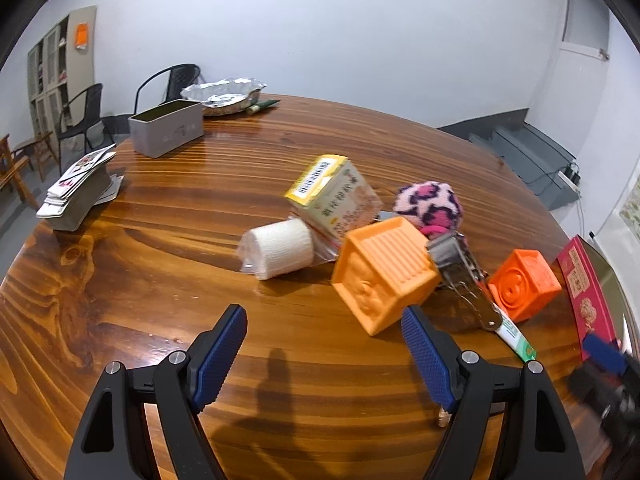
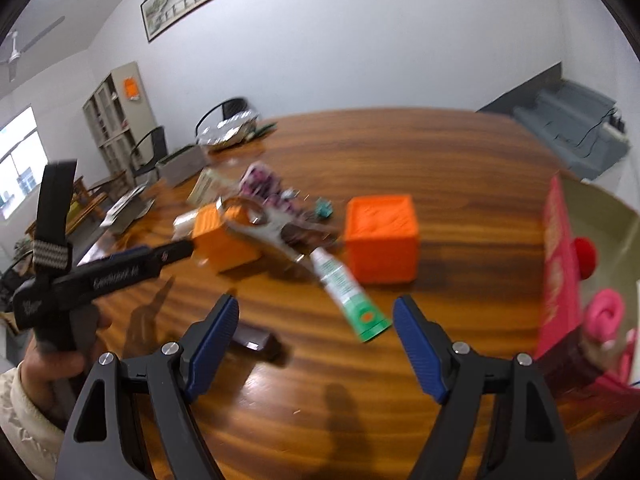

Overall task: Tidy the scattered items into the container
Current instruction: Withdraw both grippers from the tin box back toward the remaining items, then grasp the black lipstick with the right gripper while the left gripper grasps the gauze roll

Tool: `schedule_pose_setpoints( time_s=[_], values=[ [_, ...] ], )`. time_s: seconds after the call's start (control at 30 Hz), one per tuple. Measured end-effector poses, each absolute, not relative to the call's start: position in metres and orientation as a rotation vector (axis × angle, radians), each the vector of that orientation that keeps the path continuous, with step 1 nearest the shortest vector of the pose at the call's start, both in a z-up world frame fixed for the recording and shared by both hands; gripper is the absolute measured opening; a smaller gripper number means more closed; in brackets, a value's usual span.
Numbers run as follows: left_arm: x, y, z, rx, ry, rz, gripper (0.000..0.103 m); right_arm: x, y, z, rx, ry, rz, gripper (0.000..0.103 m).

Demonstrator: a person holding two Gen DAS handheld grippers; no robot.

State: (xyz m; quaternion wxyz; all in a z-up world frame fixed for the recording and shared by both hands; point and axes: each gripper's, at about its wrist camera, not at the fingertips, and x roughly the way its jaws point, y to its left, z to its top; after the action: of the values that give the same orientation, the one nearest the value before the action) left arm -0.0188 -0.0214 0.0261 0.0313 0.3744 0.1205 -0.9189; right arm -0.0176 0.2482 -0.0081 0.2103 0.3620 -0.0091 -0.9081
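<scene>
Wooden table (image 1: 160, 240) is strewn with clutter. Red container (image 2: 558, 264) is seen at its right edge. Pale orange cube (image 1: 384, 272), darker orange cube (image 2: 380, 236), bandage roll (image 1: 280, 254) and green tube (image 2: 348, 292) are clustered mid-table. Left gripper (image 1: 324, 344) and right gripper (image 2: 316, 332) are held spread, nothing between their jaws.

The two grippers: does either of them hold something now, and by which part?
Nothing is held. The left gripper and the right gripper both stand open over the brown wooden table, with only bare tabletop between their fingers.
</scene>
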Motion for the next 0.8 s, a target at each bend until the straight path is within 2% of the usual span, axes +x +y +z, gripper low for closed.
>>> schedule_pose_setpoints(
  time_s=[0.43, 0.57, 0.8],
  values=[
    [-0.006, -0.042, 0.025, 1.141, 0.351, -2.834, 0.081, -0.016, 0.192, -0.031, 1.162, 0.06, -2.475, 0.082],
    [-0.004, -0.062, 0.017, 1.18, 0.453, -2.786, 0.081, -0.018, 0.176, -0.038, 1.198, 0.113, -2.498, 0.082],
    [-0.001, -0.066, 0.02, 1.175, 0.445, -2.805, 0.081, -0.023, 0.165, -0.046, 1.232, 0.171, -2.562, 0.082]
  ],
)
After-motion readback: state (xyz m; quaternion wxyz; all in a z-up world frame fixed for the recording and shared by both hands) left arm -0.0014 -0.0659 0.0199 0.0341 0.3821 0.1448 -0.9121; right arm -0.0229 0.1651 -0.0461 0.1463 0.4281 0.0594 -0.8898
